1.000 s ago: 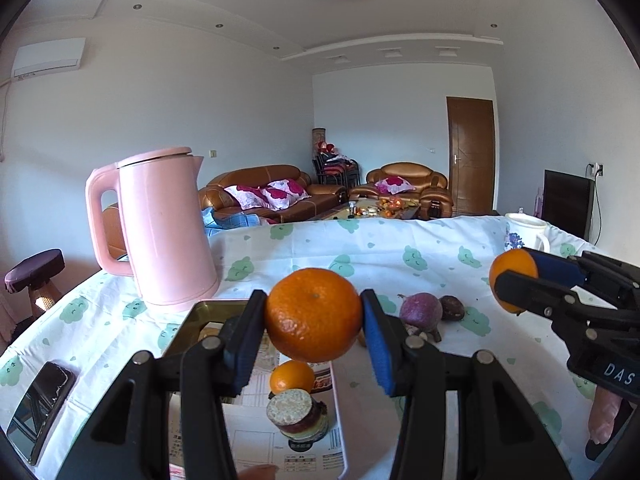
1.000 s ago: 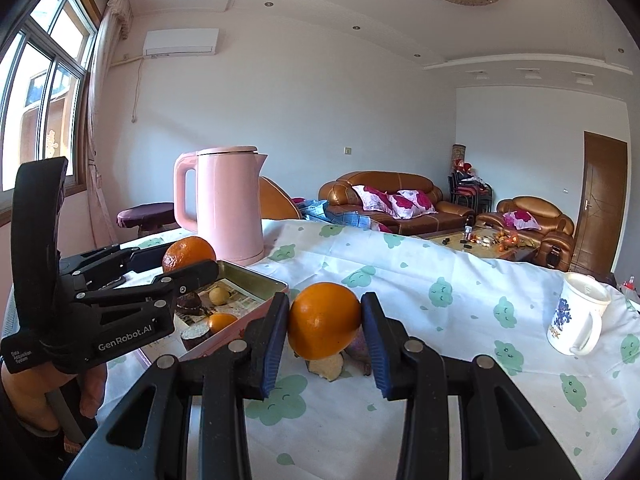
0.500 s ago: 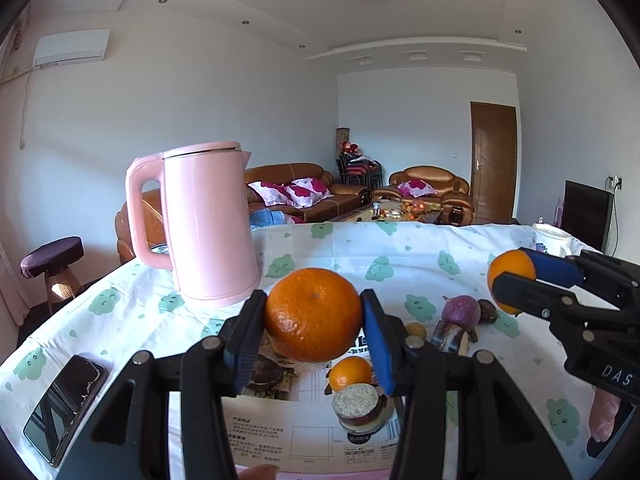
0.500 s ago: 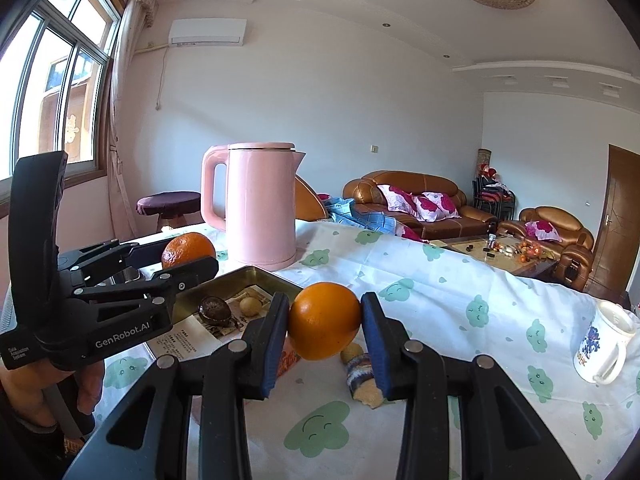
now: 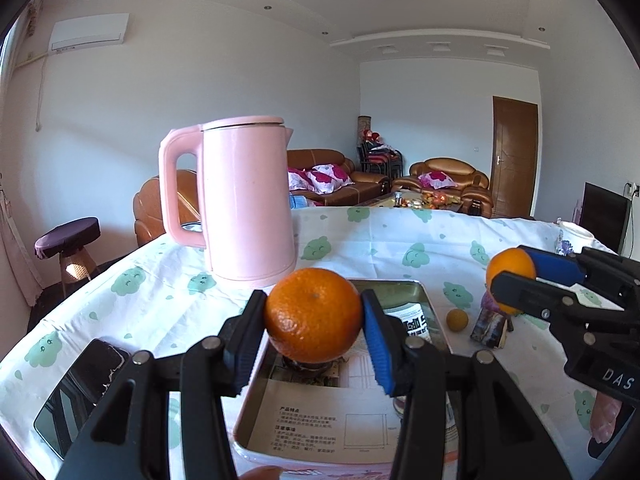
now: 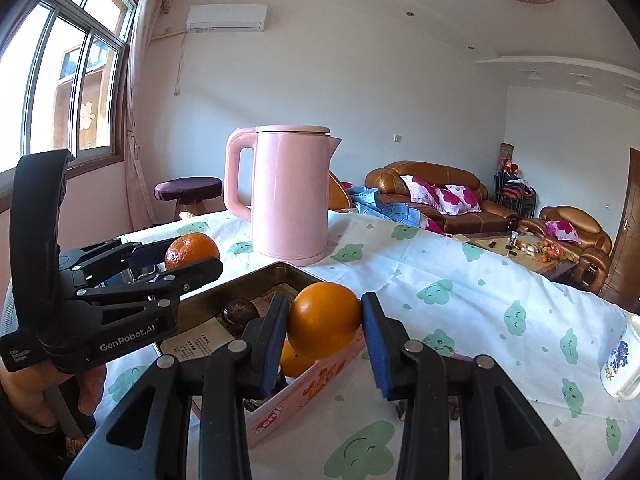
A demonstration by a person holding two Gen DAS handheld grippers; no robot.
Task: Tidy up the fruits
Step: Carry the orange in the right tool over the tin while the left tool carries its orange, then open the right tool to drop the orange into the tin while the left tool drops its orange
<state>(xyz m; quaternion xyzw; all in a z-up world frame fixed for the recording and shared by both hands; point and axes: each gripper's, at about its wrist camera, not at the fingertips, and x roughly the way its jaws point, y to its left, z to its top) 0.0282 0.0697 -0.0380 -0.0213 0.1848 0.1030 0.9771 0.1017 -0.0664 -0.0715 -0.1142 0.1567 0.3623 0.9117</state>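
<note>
Your worktop [image 5: 400,240], under a white cloth printed with green clouds, carries everything here. The pink kettle [image 5: 244,196] stands upright at its far side, just behind the tray [image 5: 416,286]. That metal tray has a printed sheet lining its floor; from the right wrist view you can see a dark round fruit [image 6: 239,310] and a small orange [image 6: 294,360] lying inside it. A black phone [image 5: 80,388] lies flat on the cloth left of the tray, and a white mug [image 6: 620,360] sits well apart on the right.

Your left gripper [image 5: 314,316] has its jaws clenched on a mandarin [image 5: 314,314], held above the tray. Your right gripper [image 6: 325,326] grips a smooth orange [image 6: 324,326] the same way, over the tray's near corner. A small yellowish fruit [image 5: 457,320] rests on the cloth just right of the tray.
</note>
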